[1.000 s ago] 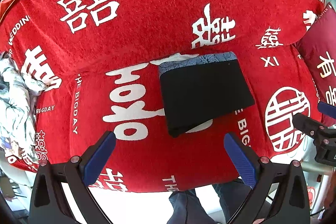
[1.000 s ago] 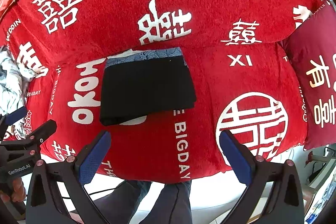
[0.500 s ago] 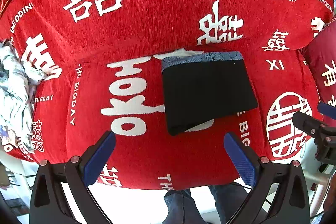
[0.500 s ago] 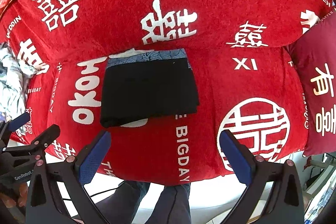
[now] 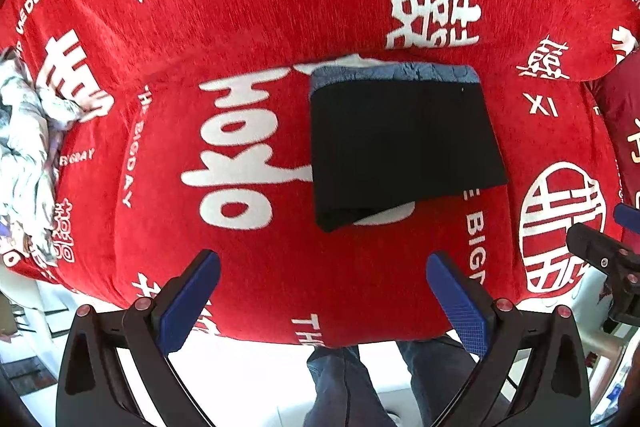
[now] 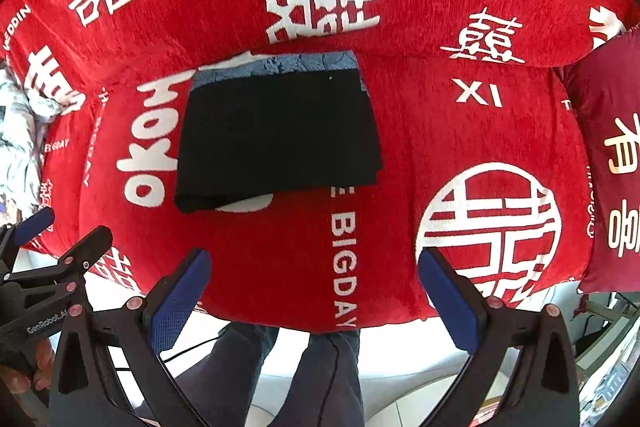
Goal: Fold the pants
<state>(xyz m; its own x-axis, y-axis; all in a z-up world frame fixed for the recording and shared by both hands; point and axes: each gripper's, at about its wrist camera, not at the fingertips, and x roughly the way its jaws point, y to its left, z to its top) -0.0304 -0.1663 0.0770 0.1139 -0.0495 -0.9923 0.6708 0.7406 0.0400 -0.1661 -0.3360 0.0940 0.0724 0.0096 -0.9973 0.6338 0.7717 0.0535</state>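
Pants point(image 5: 404, 151) look folded already on the red sofa cover point(image 5: 280, 267); both the left hand-held gripper point(image 5: 324, 291) and right hand-held gripper point(image 6: 314, 287) are held apart, empty, and are best kept well clear.

Both the left gripper point(image 5: 322, 291) and right gripper point(image 6: 314, 287) hover side by side, jaws spread wide, holding nothing.

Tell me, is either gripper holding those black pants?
No. The left gripper and right gripper are both open and empty; the folded pants lie untouched.
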